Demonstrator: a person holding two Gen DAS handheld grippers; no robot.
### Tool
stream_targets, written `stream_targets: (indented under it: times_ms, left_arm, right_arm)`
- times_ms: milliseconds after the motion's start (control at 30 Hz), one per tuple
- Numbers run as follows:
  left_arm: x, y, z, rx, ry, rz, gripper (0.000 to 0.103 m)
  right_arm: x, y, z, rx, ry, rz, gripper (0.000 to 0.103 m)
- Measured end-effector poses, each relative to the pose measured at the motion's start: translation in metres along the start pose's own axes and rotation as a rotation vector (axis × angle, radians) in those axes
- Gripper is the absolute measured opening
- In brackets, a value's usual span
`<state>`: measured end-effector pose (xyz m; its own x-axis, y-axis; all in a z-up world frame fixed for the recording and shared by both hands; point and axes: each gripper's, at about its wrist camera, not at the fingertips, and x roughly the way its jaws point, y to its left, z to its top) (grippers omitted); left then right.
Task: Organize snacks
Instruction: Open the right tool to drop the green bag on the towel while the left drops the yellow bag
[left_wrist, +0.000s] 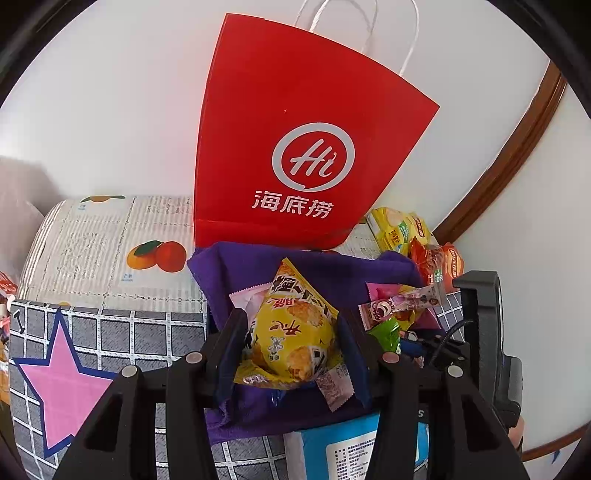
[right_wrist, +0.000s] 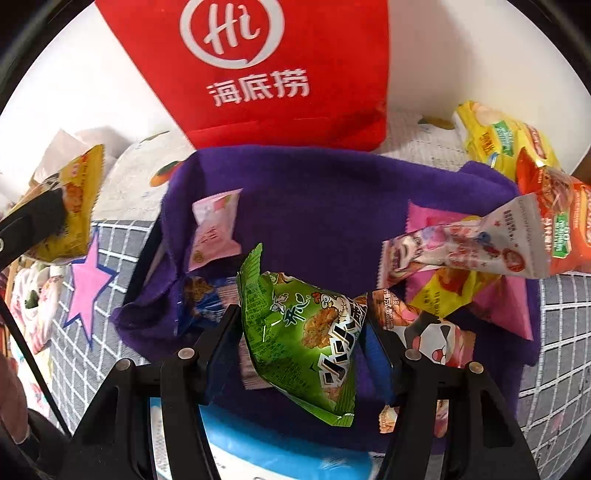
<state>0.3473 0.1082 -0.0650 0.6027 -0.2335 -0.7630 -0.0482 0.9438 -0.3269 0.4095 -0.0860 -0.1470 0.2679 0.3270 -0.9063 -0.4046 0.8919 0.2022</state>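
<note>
Left gripper pinching yellow snack packet; right gripper pinching green snack packet. Many packets left on purple cloth near red paper bag.

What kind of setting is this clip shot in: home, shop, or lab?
Probably a home. A table under a fruit-print cloth stands against a plain white wall, with a red restaurant takeaway bag on it and snack packets scattered on a purple cloth.
</note>
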Motion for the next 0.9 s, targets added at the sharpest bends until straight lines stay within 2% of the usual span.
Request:
stream_targets:
  times_ms: [200, 467, 633, 800, 900]
  left_arm:
    - [0.003, -0.004, -0.002, 0.010, 0.004, 0.003, 0.048]
    - [0.005, -0.005, -0.004, 0.016, 0.009, 0.007, 0.048]
    - [0.006, -0.005, -0.005, 0.016, 0.011, 0.006, 0.048]
    - [0.008, -0.006, -0.006, 0.021, 0.011, 0.006, 0.046]
    - [0.012, -0.007, -0.007, 0.024, 0.022, 0.006, 0.044]
  right_arm:
    - [0.001, -0.008, 0.002, 0.021, -0.015, -0.031, 0.062]
    - [0.007, 0.001, 0.002, -0.035, -0.013, -0.083, 0.062]
    - [0.011, 0.002, 0.002, -0.050, -0.007, -0.119, 0.065]
    - [0.009, 0.004, 0.002, -0.058, -0.008, -0.107, 0.074]
    - [0.006, 0.005, 0.002, -0.065, -0.014, -0.106, 0.074]
